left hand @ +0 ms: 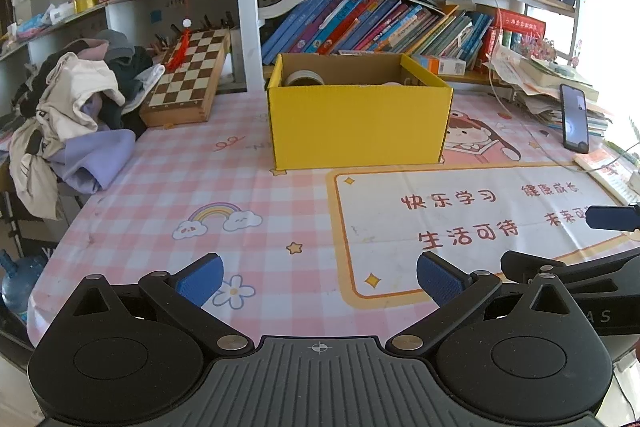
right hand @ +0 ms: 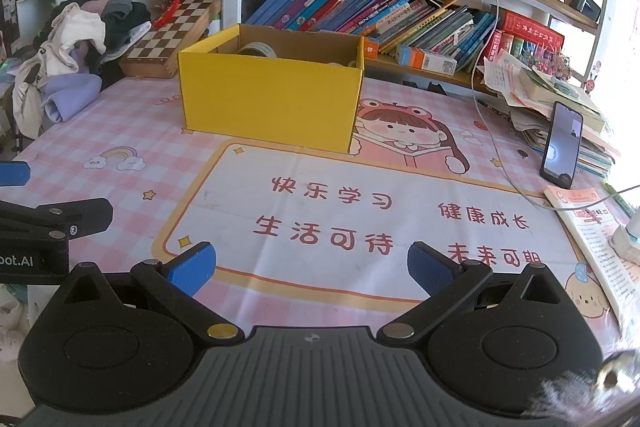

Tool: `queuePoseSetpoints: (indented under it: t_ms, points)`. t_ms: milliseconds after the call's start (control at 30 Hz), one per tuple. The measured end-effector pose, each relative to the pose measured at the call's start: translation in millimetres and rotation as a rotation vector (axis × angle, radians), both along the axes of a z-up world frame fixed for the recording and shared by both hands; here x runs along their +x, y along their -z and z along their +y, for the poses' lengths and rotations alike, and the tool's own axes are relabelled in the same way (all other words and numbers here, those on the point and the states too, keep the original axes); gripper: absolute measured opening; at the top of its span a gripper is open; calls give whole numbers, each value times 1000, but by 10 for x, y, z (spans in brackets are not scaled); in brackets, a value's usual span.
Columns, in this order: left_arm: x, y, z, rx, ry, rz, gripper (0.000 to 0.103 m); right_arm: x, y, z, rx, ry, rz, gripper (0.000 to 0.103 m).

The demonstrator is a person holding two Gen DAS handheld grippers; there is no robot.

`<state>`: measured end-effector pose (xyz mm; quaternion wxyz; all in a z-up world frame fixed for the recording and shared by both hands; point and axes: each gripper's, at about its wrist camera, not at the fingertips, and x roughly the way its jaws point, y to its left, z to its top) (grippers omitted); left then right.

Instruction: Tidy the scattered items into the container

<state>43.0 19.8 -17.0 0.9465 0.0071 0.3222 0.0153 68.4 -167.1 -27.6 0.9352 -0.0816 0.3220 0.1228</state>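
Left gripper: nearest the lens in the left wrist view, jaws spread wide, nothing between the blue pads; we see it poised low over the pink checked tablecloth.
Right gripper: likewise spread wide and empty, just beside its partner, whose arm shows at 9 o'clock in the right wrist view.
Container: we read the yellow box at 12 o'clock from the left gripper, and at 11 o'clock from the right; it stands upright and open-topped on the cloth, well apart from both grippers.
Contents: a tape roll lies inside against the far-left wall; a pale object near the right wall is too hidden to name.
Scattered items: we find no loose item on the cloth between grippers and box; by our judgement the tidying is finished or nearly so.
Bystanders: the phone at 2 o'clock leans on a paper stack, its cable trailing over the cloth; the chessboard and clothes heap sit at 10 o'clock. We judge these not to be part of the task.
Technique: we would scan the table edges before reaching, keep the jaws wide, and steer clear of the cable.
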Motion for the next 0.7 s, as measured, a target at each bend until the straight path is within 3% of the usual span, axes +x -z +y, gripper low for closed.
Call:
queuePoseSetpoints:
  t_ms: [700]
  points:
    - [31, 21, 15, -10, -5, 14, 103, 20, 22, 34, -4, 3, 10, 103]
